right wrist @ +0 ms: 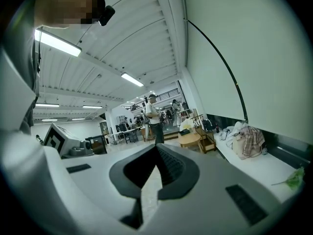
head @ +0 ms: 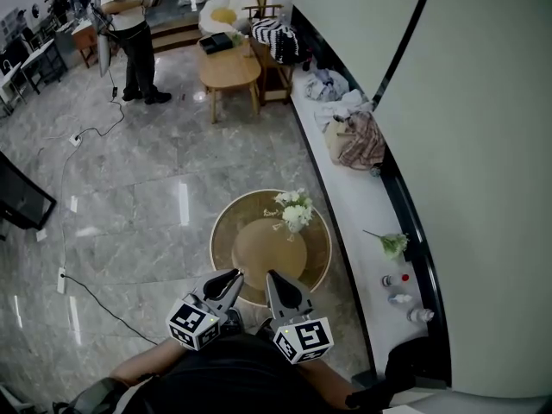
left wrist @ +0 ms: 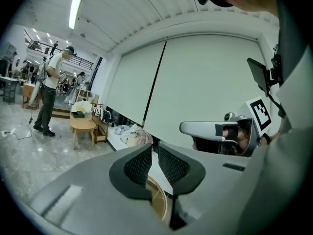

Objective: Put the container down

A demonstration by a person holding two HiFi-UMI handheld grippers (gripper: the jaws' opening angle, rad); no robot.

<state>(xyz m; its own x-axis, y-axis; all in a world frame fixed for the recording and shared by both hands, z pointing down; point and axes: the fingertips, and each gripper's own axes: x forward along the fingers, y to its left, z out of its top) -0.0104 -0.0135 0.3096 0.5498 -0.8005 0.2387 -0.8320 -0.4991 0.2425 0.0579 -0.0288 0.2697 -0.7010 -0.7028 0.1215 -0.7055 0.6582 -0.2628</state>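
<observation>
Closest in, at the person's dark-clothed front, the two grippers were held side by side, each carrying a cube of square black-and-white markers, the only printed patterns I could make out. The left gripper (head: 233,276) had its fingers pressed together with nothing between them. The right gripper (head: 274,276) had its fingers closed too, tips meeting, and was likewise empty.

Beneath everything spread the glossy grey marble floor (head: 155,197). A long white worktop (head: 362,214) followed the curved wall on the right. The round wooden container (head: 214,247), rimmed and with a paler disc inside it, stood on the floor just ahead of both grippers, between them and the far furniture, and neither gripper touched it. Well beyond it was a small wooden table (head: 228,69) with a dark flat thing on top, and near that a standing person (head: 129,33) in a pale top and dark trousers.

On the worktop lay a heap of clothing (head: 358,136). A bunch of white flowers (head: 293,210) stood at the container's far right edge. A green sprig (head: 392,244) lay further along the worktop, and near it were some small bottles (head: 404,298).
</observation>
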